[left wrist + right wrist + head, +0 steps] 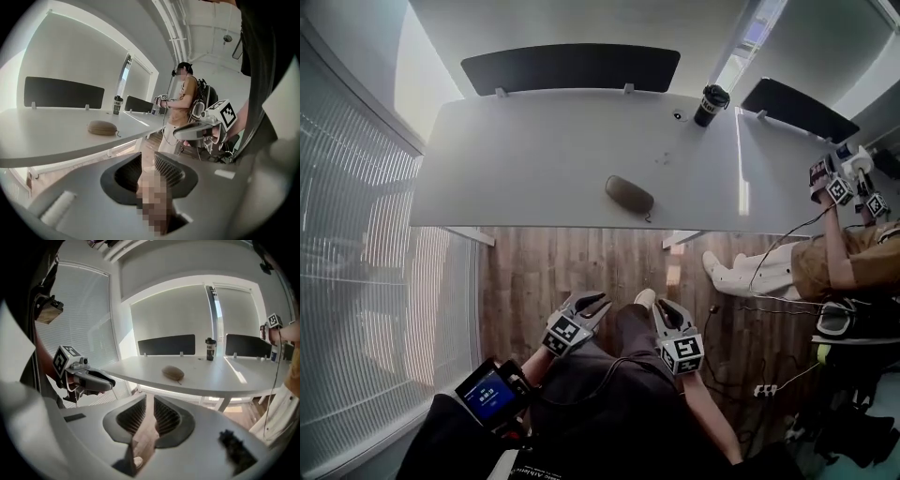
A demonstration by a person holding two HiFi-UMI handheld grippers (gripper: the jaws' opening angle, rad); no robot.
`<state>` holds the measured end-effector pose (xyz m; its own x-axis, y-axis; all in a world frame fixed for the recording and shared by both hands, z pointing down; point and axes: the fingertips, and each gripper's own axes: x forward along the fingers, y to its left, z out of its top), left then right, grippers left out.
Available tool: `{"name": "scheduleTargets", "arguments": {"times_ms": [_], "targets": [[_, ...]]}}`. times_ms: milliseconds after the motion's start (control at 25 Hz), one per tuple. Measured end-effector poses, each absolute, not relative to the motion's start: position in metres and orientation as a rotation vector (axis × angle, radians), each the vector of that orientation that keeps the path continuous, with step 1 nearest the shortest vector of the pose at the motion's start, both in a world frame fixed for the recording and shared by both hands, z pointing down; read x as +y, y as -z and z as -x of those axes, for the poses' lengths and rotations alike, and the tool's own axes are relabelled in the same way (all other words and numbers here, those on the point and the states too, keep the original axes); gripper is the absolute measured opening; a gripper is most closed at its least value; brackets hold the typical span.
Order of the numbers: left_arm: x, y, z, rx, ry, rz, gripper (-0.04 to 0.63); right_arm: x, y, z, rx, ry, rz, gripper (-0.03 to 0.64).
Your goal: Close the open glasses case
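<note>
A long white counter [534, 159] stands over a wood-plank floor [572, 267]. An olive-brown oval glasses case [629, 194] lies on the counter, a little right of its middle and nearer its front edge than its back. From all three views the case looks like one closed, rounded shell, with a thin dark cord trailing from its near side. A black lidded cup [710, 104] stands near the counter's back right corner, well apart from the case, and a dark divider panel [570, 67] runs along the back edge.

Both grippers hang off the counter, in front of its front edge and above the seated person's lap. The left gripper [594, 302] has its ribbed jaws apart with nothing between them. The right gripper [660, 306] has its jaws close together with a narrow gap left, and only floor shows through it. Neither gripper touches the case.

A second person [825, 262] sits at the counter's right end, holding up similar grippers.
</note>
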<state>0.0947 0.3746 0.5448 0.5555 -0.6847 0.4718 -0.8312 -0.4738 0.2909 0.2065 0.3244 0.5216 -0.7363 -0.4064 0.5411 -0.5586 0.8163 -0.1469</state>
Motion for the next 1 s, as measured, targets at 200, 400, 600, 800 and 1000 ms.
{"name": "scheduleTargets", "arguments": {"times_ms": [200,400,600,800,1000], "targets": [[0.43,-0.546,-0.101,-1.207,-0.414,-2.282,0.087,0.381,-0.536,-0.228,-2.461,-0.532,-0.734,0.055],[0.459,-0.549,-0.104,-1.262,-0.453,-2.252,0.08,0.417,-0.548,-0.24,-2.481,-0.623,-0.686,0.016],[0.487,-0.549,-0.146,-1.315,-0.466,-2.221,0.075,0.447,-0.545,-0.274,-2.512,-0.605,-0.607,0.006],[0.505,-0.547,-0.182,-1.347,-0.514,-2.221,0.072,0.469,-0.538,-0.299,-2.555,-0.593,-0.534,0.006],[0.505,-0.551,-0.204,-1.344,-0.534,-2.246,0.072,0.463,-0.534,-0.316,-2.597,-0.533,-0.548,0.006]]}}
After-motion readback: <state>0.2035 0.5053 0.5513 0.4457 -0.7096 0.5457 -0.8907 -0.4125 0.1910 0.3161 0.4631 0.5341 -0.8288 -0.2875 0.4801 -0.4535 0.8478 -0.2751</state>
